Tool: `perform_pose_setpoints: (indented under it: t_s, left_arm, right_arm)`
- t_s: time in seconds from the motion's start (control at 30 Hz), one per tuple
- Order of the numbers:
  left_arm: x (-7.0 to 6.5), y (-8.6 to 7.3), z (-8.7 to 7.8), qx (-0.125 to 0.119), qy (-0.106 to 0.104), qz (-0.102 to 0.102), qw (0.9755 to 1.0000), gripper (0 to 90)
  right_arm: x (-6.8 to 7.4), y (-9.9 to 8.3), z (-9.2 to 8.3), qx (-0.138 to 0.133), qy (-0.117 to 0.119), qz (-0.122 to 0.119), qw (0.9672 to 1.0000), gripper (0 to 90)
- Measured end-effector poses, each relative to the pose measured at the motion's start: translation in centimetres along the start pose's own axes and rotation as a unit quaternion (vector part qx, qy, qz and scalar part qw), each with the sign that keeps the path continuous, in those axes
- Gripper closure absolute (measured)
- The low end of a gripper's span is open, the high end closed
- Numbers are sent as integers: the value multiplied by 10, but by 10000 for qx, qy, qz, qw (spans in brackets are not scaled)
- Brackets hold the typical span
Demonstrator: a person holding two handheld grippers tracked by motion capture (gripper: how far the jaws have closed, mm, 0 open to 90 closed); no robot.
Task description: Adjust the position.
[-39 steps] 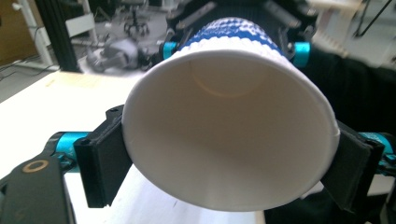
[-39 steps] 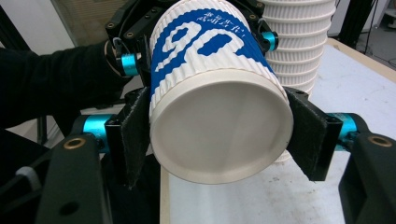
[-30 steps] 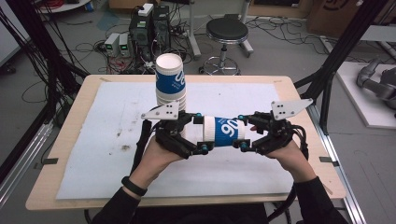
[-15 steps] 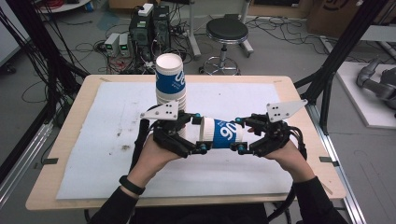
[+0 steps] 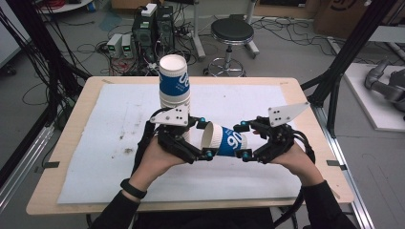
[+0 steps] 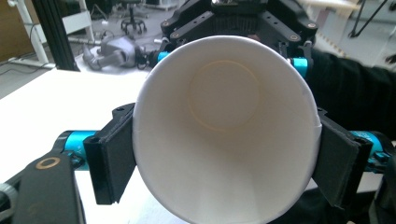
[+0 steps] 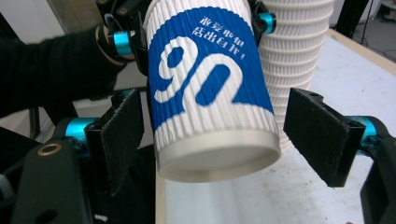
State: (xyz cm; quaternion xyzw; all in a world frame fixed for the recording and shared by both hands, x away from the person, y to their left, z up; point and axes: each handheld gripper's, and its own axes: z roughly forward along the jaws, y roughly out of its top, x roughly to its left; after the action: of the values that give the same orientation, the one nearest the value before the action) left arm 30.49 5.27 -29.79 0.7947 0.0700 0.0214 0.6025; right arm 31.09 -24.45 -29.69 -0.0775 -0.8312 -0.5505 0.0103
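Left gripper (image 5: 206, 139) clamped on cup (image 5: 224, 140) rim, right gripper (image 5: 243, 140) jaws just popped open around its base, not touching.

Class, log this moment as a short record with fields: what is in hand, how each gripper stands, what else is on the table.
held item: blue-and-white paper cup, on its side above the table
left gripper: pads pressed on the cup at its open rim
right gripper: jaws have just been opening; pads apart from the cup's base, which lies between them
also on table: stack of paper cups, upright
surface: white mat
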Motion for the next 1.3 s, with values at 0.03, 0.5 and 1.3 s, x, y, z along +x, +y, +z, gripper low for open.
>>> perform_pose_setpoints:
  t_s: [0.03,0.5,1.3]
  left_arm:
    - [0,0,0,0,0,0,10000,193]
    - [-2,2,3,103,-77,32,9999,196]
    - [3,-7,4,-837,-277,-450,9951,98]
  right_arm:
    - [0,0,0,0,0,0,10000,205]
    - [2,0,13,488,108,-145,9986,285]
    - [-2,-2,2,-323,225,88,9992,290]
